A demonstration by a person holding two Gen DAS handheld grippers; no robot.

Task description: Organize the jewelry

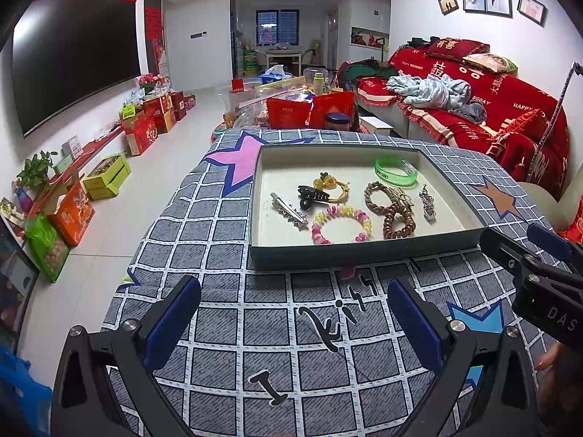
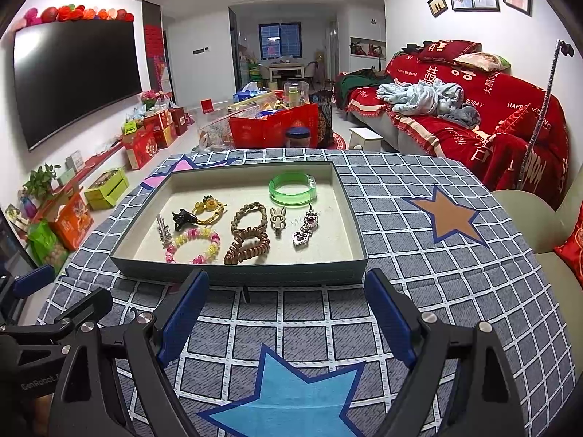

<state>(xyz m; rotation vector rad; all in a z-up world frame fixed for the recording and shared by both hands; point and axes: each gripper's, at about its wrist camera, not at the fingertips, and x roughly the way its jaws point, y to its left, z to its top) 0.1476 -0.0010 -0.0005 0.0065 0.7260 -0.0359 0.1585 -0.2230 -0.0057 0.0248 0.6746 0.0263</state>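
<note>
A shallow grey tray [image 1: 364, 255] [image 2: 240, 273] stands on the table and holds several pieces of jewelry. In it lie a green bangle [image 1: 395, 171] [image 2: 291, 189], a pink and yellow bead bracelet [image 1: 340, 224] [image 2: 193, 244], a brown coil hair tie [image 1: 399, 222] [image 2: 247, 247], a braided brown band [image 2: 251, 216], a black claw clip [image 1: 311, 195] [image 2: 184, 218], a silver clip [image 1: 289, 213] [image 2: 164, 231] and a heart pendant [image 2: 302, 235]. My left gripper [image 1: 291, 320] is open and empty, in front of the tray. My right gripper [image 2: 288, 317] is open and empty, just before the tray's near wall.
The table wears a grey checked cloth [image 1: 226, 225] [image 2: 437, 273] with coloured stars. A red-covered sofa [image 2: 473, 116] stands to the right. Red boxes and bags [image 2: 277, 127] are beyond the far edge. The right gripper shows at the right edge of the left wrist view [image 1: 539, 273].
</note>
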